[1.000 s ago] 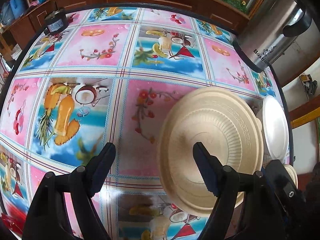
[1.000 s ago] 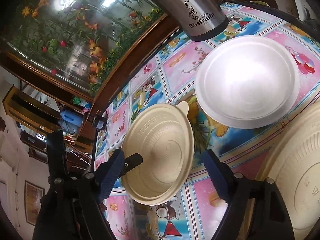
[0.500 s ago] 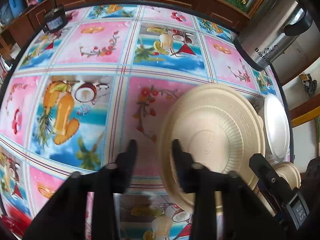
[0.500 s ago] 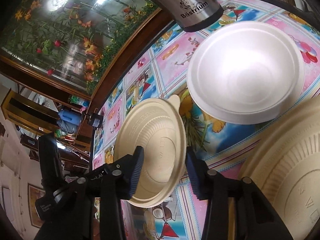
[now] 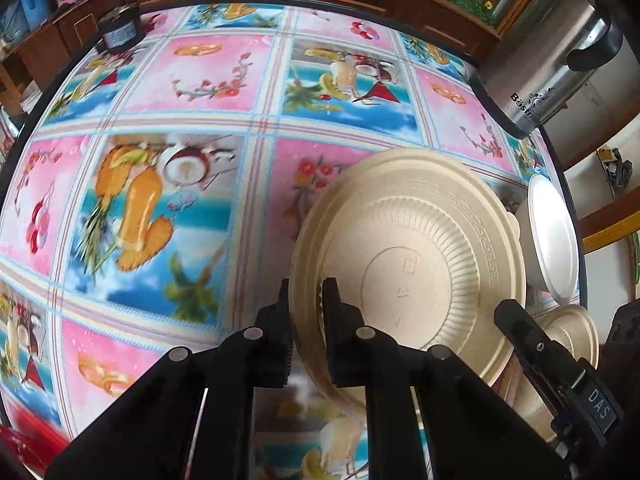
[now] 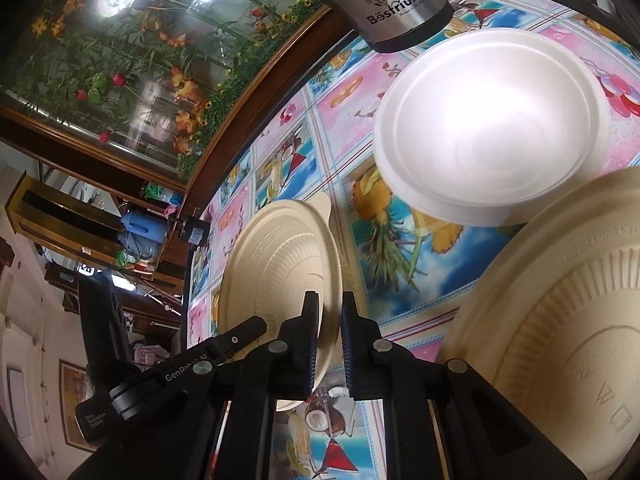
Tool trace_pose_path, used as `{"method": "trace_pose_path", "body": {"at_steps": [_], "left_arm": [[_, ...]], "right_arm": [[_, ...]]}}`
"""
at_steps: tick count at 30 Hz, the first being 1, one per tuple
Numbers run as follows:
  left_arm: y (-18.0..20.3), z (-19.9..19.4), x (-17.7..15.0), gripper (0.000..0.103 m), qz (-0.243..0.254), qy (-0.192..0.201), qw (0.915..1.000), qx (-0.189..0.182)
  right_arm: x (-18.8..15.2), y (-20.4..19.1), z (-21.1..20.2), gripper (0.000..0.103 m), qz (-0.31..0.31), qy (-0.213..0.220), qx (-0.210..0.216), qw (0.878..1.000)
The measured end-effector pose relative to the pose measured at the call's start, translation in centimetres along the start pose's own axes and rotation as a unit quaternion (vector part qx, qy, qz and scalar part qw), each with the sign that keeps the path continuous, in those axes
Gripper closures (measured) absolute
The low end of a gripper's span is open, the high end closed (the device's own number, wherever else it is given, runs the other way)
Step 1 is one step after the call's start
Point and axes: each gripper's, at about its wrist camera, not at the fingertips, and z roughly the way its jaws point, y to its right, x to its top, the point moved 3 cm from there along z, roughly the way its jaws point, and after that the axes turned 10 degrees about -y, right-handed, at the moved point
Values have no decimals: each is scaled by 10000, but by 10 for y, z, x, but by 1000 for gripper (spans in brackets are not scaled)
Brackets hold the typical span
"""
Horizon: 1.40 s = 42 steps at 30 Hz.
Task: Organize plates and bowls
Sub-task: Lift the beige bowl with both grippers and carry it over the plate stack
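While both sets of fingers pinch plate rims, a round table [image 5: 256, 128] under a fruit-print cloth carries the dishes. The left gripper [image 5: 306, 300] is clamped on the near rim of the large beige plate [image 5: 420, 264], which lies toward the table's right edge. The right gripper [image 6: 330, 312] grips the rim of a smaller beige plate [image 6: 280, 264]. A white foam bowl [image 6: 492, 128] sits just beyond, near the far-right edge beside a steel flask [image 6: 384, 4]. A small dark jar [image 5: 118, 30] stands at the far-left edge.
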Motion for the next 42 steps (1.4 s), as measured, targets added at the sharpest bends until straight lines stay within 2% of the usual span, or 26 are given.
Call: {"method": "trace_pose_path", "body": {"at_steps": [8,12,17,29,35,42], "left_arm": [[-30,-25,-34,92,-253,170,9995,10],[-43,-35,-54,92,-331,209,9992,53],[-51,-50,-87,92,-373,300,9988,-61],[-64,-117,-180,91,-261,1178,9927,-65],[-106,-156,-218,90,-412,1515,9876,-57],[-177,-191,-257,90,-712,1741,9816,340]], "right_arm": [[-23,-28,-4,93,-397,-42,34,9992],[-45,-40,-4,93,-572,-113,96,9982],[-77,-47,-17,93,-710,-104,134,9973],[-160,-81,-80,93,-1319,146,102,9911],[-206,-126,-94,93,-1815,147,251,9830],[-256,-186,-72,93,-2402,-145,393,9698]]}}
